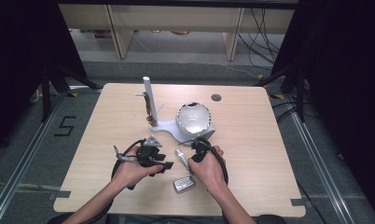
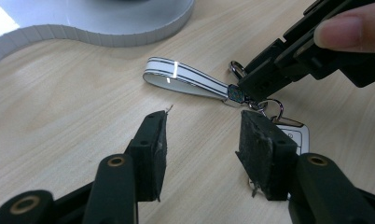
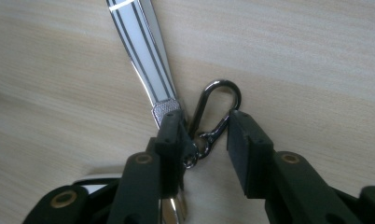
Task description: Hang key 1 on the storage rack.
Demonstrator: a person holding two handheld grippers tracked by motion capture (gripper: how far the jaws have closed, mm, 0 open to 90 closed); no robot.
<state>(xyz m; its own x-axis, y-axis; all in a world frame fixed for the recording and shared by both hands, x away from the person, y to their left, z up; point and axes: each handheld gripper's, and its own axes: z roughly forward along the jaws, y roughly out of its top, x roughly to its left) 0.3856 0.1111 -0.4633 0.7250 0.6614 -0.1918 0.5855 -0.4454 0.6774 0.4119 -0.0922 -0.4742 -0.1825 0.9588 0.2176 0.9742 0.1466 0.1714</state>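
A key bunch lies on the wooden table: a white strap with dark stripes (image 2: 185, 77), a metal carabiner (image 3: 218, 100) with rings, and a silver key fob (image 1: 183, 185). My right gripper (image 3: 202, 130) stands low over the rings with its jaws on either side of the carabiner. The left jaw is against the strap's metal end, and a gap shows at the right pad. A fingertip rests on that gripper's body. My left gripper (image 2: 202, 149) is open just beside it, its jaws pointing at the bare table between the strap and the fob (image 2: 295, 135).
A white stand base (image 1: 169, 127) with an upright post (image 1: 148, 93) and a silvery domed bowl (image 1: 193, 119) sits just beyond both hands. A small round hole (image 1: 216, 97) marks the table's far side. Dark curtains and floor rails flank the table.
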